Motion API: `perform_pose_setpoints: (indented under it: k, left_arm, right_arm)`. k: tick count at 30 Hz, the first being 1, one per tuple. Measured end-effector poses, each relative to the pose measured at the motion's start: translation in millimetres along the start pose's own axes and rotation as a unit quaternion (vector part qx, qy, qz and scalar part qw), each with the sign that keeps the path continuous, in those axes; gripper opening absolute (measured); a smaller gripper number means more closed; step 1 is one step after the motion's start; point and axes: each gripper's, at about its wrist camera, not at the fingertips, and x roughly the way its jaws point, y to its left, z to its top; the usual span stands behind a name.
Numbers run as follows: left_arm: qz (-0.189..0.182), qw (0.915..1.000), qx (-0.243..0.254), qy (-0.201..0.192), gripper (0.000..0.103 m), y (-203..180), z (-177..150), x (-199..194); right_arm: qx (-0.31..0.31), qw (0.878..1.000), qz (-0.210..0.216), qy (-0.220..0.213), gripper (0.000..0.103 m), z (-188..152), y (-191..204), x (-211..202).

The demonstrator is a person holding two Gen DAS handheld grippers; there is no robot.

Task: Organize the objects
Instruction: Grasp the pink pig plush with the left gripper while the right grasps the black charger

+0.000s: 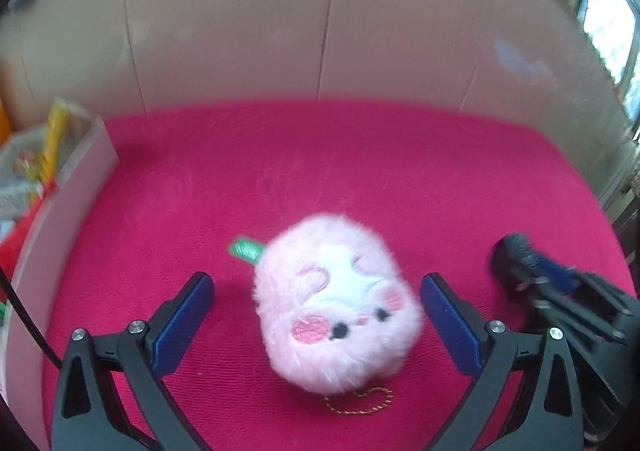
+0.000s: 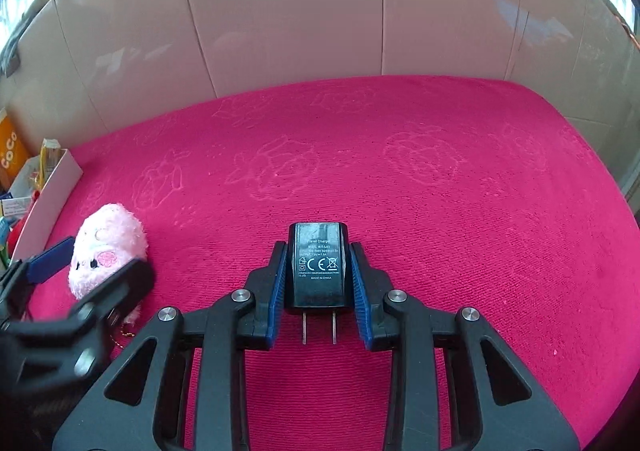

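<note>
My right claw (image 2: pixel 319 275) is clamped on the black travel charger (image 2: pixel 319 265), blue pads pressed to both its sides, its two prongs pointing back toward me over the pink cloth (image 2: pixel 440 179) on the bench. My left claw (image 1: pixel 316 307) stands wide open around the pink plush toy (image 1: pixel 338 303) (face up, green leaf tab on top), pads apart from its fur. A white box (image 2: pixel 52 191) sits off to the left of both claws

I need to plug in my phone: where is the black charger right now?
The black charger sits mid-frame in the right wrist view, clamped in the right hand-held gripper above the red cloth, right of the pink plush toy.
</note>
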Motion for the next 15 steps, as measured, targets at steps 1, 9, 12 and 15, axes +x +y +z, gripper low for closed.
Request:
perform_pose_setpoints:
  k: [1,9,12,15]
  left_arm:
    - [0.001,1.0000,0.005,-0.002,0.103,-2,0,-1]
    - [0.012,0.9992,0.039,0.000,0.091,-3,-4,-4]
    - [0.002,0.9981,0.060,-0.014,0.057,0,-6,-11]
    - [-0.018,0.9976,0.066,-0.015,0.053,4,-8,-10]
  right_arm:
    - [-0.003,1.000,-0.004,0.000,0.029,0,1,0]
    - [-0.008,1.000,-0.015,0.001,0.029,0,1,0]
    - [-0.012,1.000,-0.022,0.002,0.029,1,3,2]
    - [-0.013,1.000,-0.027,0.002,0.029,1,4,2]
